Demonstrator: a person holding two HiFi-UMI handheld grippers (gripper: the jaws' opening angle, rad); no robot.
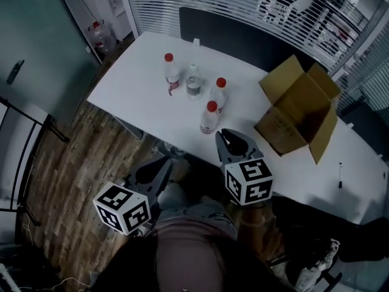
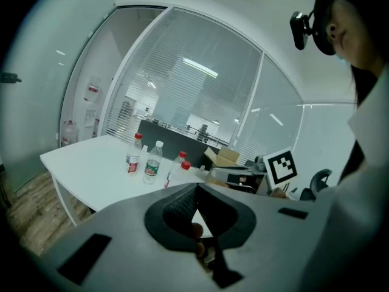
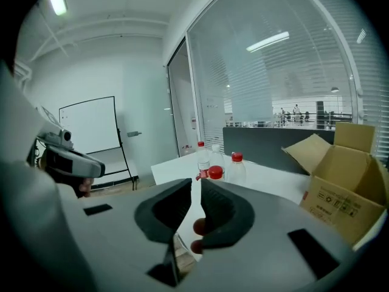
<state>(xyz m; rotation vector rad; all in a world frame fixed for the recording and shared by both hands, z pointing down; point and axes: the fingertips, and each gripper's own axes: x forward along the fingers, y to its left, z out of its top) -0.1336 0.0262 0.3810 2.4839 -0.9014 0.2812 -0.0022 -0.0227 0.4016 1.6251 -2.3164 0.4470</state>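
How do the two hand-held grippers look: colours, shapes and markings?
The left gripper and the right gripper both have smooth grey bodies with black ribbed jaw pads. Each carries a white cube with black square markers. No cables show.

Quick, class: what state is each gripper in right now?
Left gripper: closed, holding nothing.
Right gripper: fingers a narrow slit apart, holding nothing.

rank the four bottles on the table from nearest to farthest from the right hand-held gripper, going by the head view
1. front red-capped bottle, just ahead and left of the right hand-held gripper
2. second red-capped bottle, right behind the first
3. white-capped bottle, farther back, middle of the group
4. red-labelled bottle, far left of the group
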